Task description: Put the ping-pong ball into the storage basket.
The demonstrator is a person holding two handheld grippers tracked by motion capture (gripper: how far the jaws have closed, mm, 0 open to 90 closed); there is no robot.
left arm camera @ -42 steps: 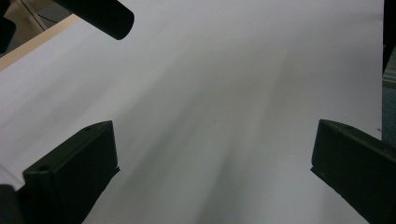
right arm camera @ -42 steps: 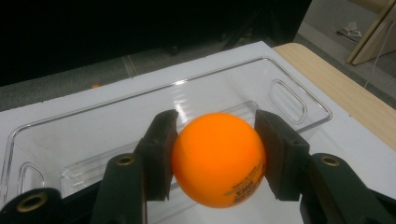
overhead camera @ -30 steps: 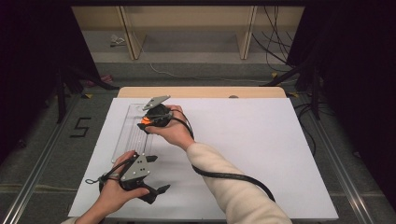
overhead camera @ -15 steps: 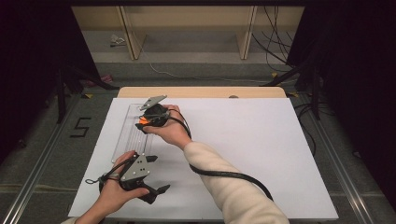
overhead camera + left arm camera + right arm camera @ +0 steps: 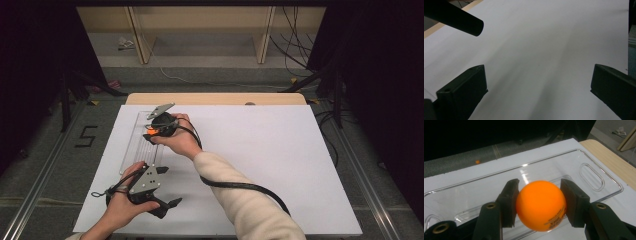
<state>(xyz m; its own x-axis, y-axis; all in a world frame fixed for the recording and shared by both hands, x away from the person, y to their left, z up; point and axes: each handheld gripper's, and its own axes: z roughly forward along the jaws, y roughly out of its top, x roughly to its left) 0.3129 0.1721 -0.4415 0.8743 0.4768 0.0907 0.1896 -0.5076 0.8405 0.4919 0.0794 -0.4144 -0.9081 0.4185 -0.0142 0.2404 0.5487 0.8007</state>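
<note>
The orange ball (image 5: 540, 205) sits pinched between the two pads of the right tool (image 5: 539, 203), held at its widest part over the clear plastic tray (image 5: 596, 178) near the far left corner of the table (image 5: 280, 150). It looks like a table-tennis ball: very light, hollow, smooth and round, so it will likely roll or pop out if squeezed off-centre, and could dent under a hard grip. A gentle hold across the middle suits it best. The left tool (image 5: 536, 97) rests near the table's near left corner, jaws spread wide and holding nothing.
</note>
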